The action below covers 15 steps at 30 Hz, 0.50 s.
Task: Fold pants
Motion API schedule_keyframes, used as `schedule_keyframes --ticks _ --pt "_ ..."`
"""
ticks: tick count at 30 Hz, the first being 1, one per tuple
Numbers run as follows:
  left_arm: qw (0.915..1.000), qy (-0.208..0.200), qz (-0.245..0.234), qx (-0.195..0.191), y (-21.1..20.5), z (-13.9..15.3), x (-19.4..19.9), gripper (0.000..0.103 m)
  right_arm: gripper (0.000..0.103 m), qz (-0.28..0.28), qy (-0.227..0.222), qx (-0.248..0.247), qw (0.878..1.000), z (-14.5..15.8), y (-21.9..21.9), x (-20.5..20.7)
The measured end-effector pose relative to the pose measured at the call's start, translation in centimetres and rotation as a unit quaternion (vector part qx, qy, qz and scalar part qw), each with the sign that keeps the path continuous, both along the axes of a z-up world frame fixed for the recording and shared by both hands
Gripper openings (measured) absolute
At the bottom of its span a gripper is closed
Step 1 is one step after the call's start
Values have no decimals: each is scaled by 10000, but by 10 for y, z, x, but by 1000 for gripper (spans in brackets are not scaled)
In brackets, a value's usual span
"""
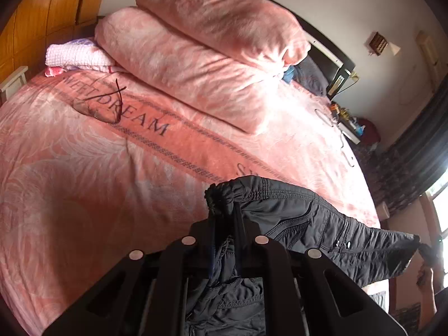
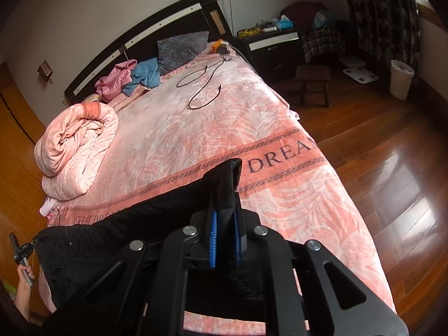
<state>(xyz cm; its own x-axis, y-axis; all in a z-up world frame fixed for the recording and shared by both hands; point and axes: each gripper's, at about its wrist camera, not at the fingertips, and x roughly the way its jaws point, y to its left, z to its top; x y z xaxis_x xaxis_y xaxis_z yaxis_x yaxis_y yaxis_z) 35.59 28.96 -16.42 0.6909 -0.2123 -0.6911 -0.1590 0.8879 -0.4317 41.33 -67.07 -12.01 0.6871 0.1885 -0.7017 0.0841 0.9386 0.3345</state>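
While both grippers pinch the black pants [image 1: 322, 224] at opposite ends of the waistband, the garment hangs stretched between them above the foot of the bed [image 2: 196, 128], clear of the pink bedspread [image 1: 98, 182] in the span that shows. The left gripper [image 1: 225, 212] has its jaws drawn narrow on the gathered elastic corner of the waistband, with the rest of the fabric falling down through its frame. The right gripper [image 2: 225, 196] is likewise clamped narrow, its blue-lined fingers [image 2: 213, 238] squeezing a fold of black cloth that stands up between them. In the left wrist view the far corner of the waistband ends at the other tool, at the right edge of the picture; in the right wrist view a hand [image 2: 23, 275] holds the other tool at the lower left.

Containers are few. A pale waste bin [image 2: 401, 78] stands on the wooden floor [image 2: 392, 168] near the curtain; its contents cannot be made out. A dark nightstand [image 2: 275, 50] beside the headboard bears a clutter of small items too small to identify.

On the bed lie two rolled pink quilts [image 1: 196, 64], a folded pink-and-white cloth [image 1: 75, 56], a pink garment [image 2: 114, 79], a blue garment [image 2: 144, 77], a grey pillow [image 2: 179, 49] and a looped black cable [image 2: 204, 84].
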Motion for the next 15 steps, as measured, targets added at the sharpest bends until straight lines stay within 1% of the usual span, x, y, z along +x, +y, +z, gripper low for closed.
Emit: schedule_keyframes --ticks 2,4,6,8,10,12,15 --pt "9999 -144 -22 -45 0 8 -22 10 8 -174 -154 -9 9997 -2 -10 -46" --pt "9996 -261 -7 -129 4 12 -46 10 8 -370 -183 80 9991 -14 -19 -92" --pt "9992 -356 18 -196 5 13 -70 10 9 -558 -170 46 9983 -29 -24 -132" --pt "9992 -365 39 -145 5 14 -92 10 9 -736 -179 43 9971 -40 -23 -167" --pt "9993 -332 37 -194 8 11 -112 10 10 -904 -230 95 9956 -47 -21 -198" --pt "9994 -255 63 -236 12 5 -131 10 12 -1066 -244 91 9940 -53 -18 -223" --pt "9997 -101 104 -176 14 -6 -155 11 15 -1302 -257 132 9911 -61 -13 -260"
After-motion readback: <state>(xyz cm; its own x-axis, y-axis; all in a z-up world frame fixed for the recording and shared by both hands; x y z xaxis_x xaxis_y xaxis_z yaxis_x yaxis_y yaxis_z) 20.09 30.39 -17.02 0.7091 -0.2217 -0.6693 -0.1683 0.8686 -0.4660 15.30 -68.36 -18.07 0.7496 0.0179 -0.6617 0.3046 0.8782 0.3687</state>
